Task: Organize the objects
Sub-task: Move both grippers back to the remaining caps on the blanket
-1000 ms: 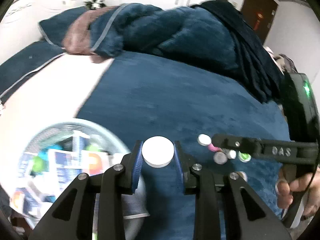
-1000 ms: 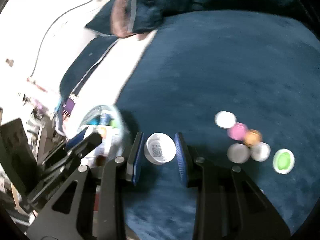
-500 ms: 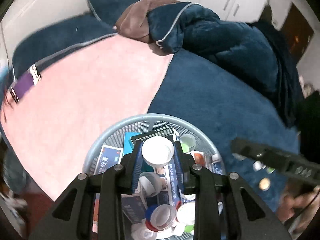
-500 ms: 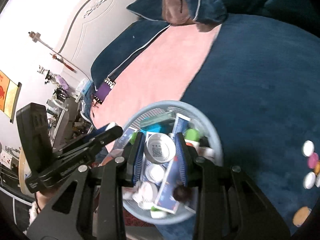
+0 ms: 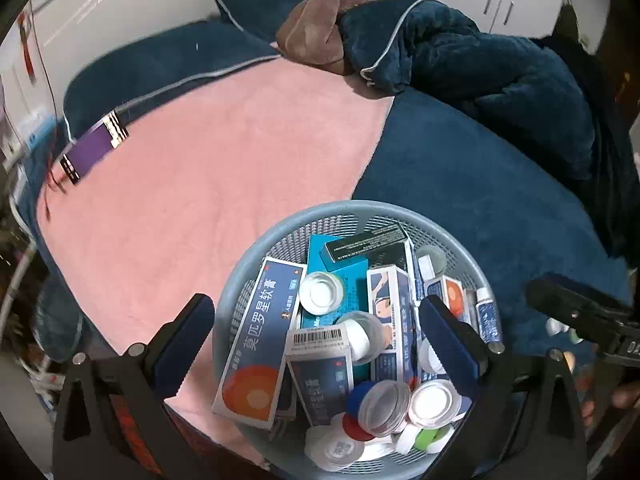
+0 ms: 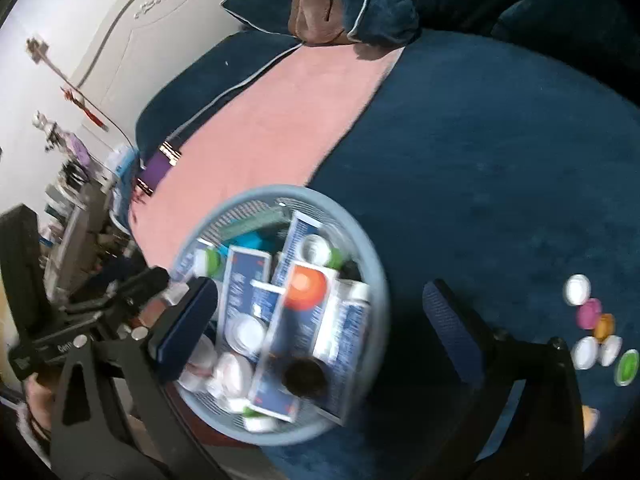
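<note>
A pale blue mesh basket (image 5: 280, 240) sits at the bed's near edge, filled with medicine boxes (image 5: 260, 332), small round jars (image 5: 322, 292) and lids. My left gripper (image 5: 316, 336) hangs open and empty right above the basket. My right gripper (image 6: 320, 320) is also open and empty above the basket (image 6: 360, 240), which looks blurred there. Several small round jars and lids (image 6: 592, 332), white, pink, orange and green, lie on the dark blue blanket (image 6: 480, 140) to the right of the basket.
A pink sheet (image 5: 220, 152) covers the bed's left part. Dark blue pillows (image 5: 256, 8) and a bunched blue and brown blanket (image 5: 420, 40) lie at the far side. The right gripper's body (image 5: 580, 316) shows at the right of the left wrist view.
Both grippers carried white jars from the blanket to over the basket, then opened. The jars have dropped into the basket and both grippers are now empty.
</note>
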Action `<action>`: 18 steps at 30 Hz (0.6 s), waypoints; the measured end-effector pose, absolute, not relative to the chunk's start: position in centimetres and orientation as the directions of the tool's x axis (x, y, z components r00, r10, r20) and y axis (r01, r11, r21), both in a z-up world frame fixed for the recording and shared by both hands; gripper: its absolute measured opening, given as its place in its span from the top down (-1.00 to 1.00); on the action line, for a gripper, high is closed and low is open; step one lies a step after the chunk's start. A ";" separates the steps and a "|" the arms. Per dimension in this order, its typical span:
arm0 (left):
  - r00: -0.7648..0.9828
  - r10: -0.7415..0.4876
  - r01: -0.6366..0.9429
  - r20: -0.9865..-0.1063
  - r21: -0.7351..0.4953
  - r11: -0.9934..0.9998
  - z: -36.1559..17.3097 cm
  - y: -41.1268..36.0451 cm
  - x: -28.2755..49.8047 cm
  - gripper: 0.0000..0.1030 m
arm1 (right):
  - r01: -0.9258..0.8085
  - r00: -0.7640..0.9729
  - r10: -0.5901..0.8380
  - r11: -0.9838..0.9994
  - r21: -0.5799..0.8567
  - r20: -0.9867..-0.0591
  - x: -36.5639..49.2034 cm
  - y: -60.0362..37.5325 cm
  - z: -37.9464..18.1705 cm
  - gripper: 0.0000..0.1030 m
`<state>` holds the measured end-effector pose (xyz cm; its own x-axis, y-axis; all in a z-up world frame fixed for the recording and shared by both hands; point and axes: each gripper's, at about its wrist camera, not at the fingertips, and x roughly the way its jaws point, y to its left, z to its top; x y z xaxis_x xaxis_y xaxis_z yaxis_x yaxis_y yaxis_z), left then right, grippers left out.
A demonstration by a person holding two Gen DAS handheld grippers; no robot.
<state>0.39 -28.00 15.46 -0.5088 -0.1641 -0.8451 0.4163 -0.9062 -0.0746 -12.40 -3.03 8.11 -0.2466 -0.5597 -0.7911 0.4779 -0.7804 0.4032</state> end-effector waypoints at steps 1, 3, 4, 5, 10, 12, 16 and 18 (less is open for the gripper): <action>-0.509 -0.171 0.410 -0.844 -0.063 -0.910 15.5 -27.7 0.4 -0.99 | 0.481 -0.251 -0.552 -0.784 0.393 -0.795 -12.2 -2.9 8.2 -1.00; -0.521 -0.181 0.402 -0.834 -0.053 -0.914 15.8 -27.1 0.6 -0.99 | 0.490 -0.266 -0.539 -0.789 0.370 -0.799 -11.6 -2.3 8.5 -1.00; -0.526 -0.187 0.401 -0.829 -0.048 -0.915 16.0 -26.9 0.6 -0.99 | 0.493 -0.268 -0.539 -0.789 0.367 -0.799 -11.5 -2.2 8.6 -1.00; -0.530 -0.197 0.399 -0.825 -0.038 -0.916 16.2 -26.6 0.7 -0.99 | 0.496 -0.270 -0.540 -0.788 0.365 -0.797 -11.3 -1.8 8.7 -1.00; -0.532 -0.203 0.399 -0.822 -0.032 -0.917 16.4 -26.0 0.8 -0.99 | 0.472 -0.271 -0.543 -0.795 0.381 -0.795 -11.0 -0.3 8.6 -1.00; -0.528 -0.203 0.399 -0.825 -0.029 -0.916 16.3 -25.7 0.7 -0.99 | 0.455 -0.273 -0.539 -0.802 0.386 -0.797 -11.1 0.3 8.4 -1.00; -0.531 -0.197 0.386 -0.824 -0.028 -0.922 16.4 -24.6 0.6 -0.99 | 0.425 -0.283 -0.529 -0.817 0.390 -0.800 -11.3 1.8 8.3 -1.00; -0.533 -0.194 0.375 -0.823 -0.024 -0.927 16.4 -24.0 0.5 -0.99 | 0.413 -0.284 -0.529 -0.820 0.396 -0.800 -11.4 2.4 8.2 -1.00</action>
